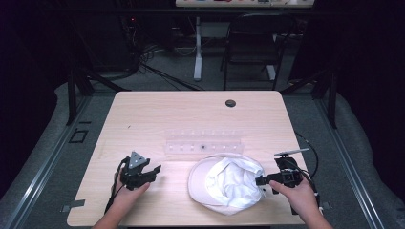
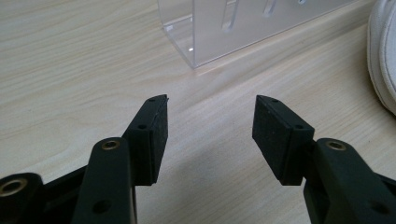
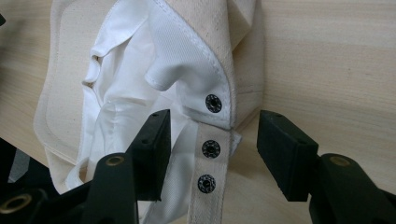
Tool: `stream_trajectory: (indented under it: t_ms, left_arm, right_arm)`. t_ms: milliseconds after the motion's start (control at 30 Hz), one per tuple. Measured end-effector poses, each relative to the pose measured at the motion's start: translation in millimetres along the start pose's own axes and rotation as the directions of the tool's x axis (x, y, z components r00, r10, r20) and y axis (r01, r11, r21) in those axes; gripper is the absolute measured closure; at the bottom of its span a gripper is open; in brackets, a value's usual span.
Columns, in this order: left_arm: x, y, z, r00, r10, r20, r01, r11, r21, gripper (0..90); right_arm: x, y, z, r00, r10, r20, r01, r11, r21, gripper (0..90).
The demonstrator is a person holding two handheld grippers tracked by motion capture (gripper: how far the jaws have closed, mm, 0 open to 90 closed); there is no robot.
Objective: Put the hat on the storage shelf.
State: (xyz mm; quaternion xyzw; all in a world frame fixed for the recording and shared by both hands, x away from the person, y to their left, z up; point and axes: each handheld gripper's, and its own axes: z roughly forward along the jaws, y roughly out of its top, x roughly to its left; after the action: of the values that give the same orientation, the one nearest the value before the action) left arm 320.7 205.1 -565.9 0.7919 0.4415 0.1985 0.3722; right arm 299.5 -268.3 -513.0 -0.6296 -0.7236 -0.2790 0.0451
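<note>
The cap (image 1: 226, 183) was judged soft, light & floppy, best pinched at its snap strap (image 3: 211, 154), w/ R gripper (image 3: 212, 154) jaws apart astride it, L gripper (image 2: 210, 128) apart, empty.

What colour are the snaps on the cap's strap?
Dark, nearly black snaps on the cream strap, clearest in the right gripper view.

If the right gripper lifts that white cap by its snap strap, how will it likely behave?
The cap lies upside down with its lining crumpled, so the crown would probably sag and fold. The snap strap is thin fabric between the open right gripper jaws; likely floppy, the cap dangling from it. The flat brim looks stiffer and may tip the cap brim-down.
</note>
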Motion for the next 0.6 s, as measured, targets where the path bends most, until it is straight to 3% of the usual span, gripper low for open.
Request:
stream_trajectory:
  t_ms: [367,600]
  left_arm:
    - [-0.4,-0.2,0.7,1.0,-0.001,0.0,0.001,1.0,0.003,46.0]
    - [-0.4,-0.2,0.7,1.0,-0.001,0.001,0.001,1.0,0.003,46.0]
  right_arm:
    - [-1.5,0.8,12.1,0.9981,0.039,-0.047,-0.036,0.997,0.073,45.0]
    - [-2.0,0.0,15.4,0.9949,0.061,-0.08,-0.054,0.995,0.087,45.0]
